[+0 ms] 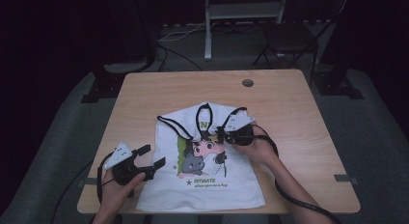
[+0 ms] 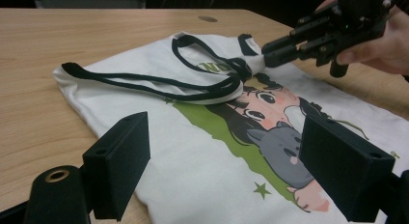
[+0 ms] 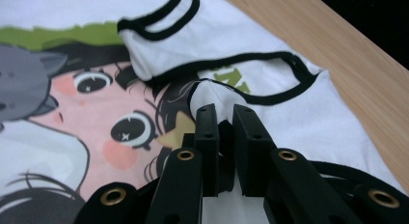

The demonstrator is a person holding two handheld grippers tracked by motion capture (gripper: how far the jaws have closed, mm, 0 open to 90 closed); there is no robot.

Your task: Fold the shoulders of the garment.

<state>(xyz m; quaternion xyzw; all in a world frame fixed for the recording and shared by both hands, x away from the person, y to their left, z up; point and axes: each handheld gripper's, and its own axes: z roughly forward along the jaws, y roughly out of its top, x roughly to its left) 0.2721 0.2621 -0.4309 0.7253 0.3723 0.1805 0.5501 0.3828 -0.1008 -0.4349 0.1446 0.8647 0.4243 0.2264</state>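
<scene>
Left gripper [image 1: 153,156] released, idle at table's near-left edge; right gripper [image 3: 225,119] pinching white black-trimmed printed tank top [image 1: 202,185] strap for folding.

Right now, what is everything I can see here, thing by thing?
Tank top: one, white with black trim and a cartoon print, lying on the table's near half.
Table: one, light wood, centre of the high view.
Cable hole cap: one, grey, far right part of the tabletop.
Folding chair: one, dark, behind the table.
Left tongs: one, black, open, hovering at the top's left edge.
Right tongs: one, black, shut on a fold of the top near its neckline.
Hands: two, at the near edge.
</scene>
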